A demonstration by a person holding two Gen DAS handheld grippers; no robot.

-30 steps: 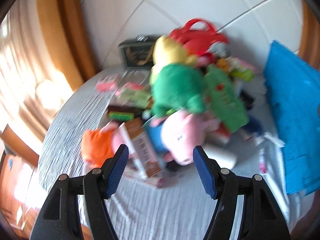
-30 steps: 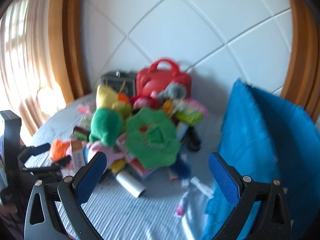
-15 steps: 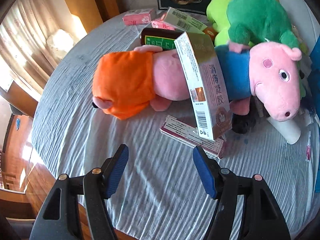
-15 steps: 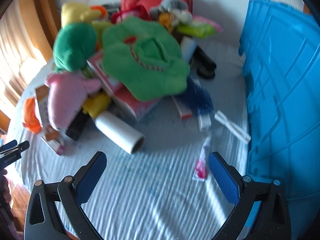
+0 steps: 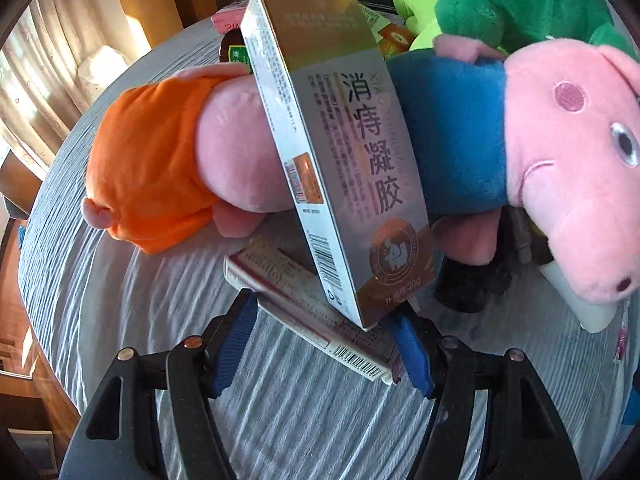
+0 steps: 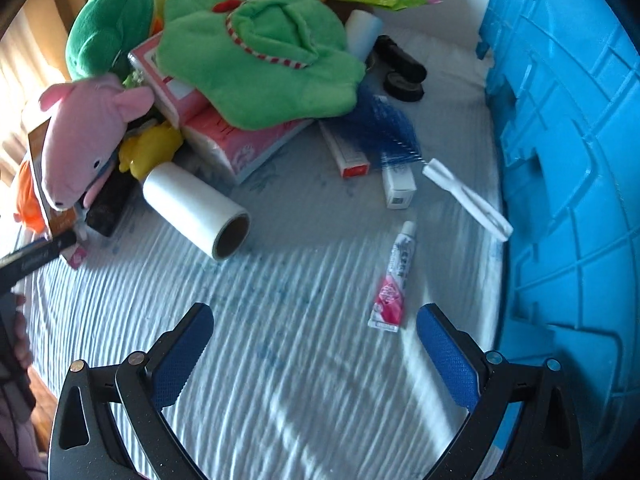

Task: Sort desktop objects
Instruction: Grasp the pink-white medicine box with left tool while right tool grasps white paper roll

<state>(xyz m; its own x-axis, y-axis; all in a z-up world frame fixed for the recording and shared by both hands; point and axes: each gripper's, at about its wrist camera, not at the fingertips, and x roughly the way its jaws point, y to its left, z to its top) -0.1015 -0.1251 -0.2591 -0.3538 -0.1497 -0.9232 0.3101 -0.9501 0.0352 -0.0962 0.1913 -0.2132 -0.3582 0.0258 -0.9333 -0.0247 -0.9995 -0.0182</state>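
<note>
Silver upright cardboard box leans on pink pig plush; our left gripper spread, perhaps straddling flat maroon-white box. Right gripper spread over bare striped cloth; one small pink-white tube near blue plastic bin.

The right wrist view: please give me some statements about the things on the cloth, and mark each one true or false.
1. The white paper roll lies on its side. True.
2. The small tube stands upright. False: it lies flat on the striped cloth.
3. The right claw holds the small tube. False: its jaws are open and empty, and the tube lies beyond its right finger.
4. A blue crate stands at the right edge. True.
5. The green plush rests on top of a pink pack. True.
</note>
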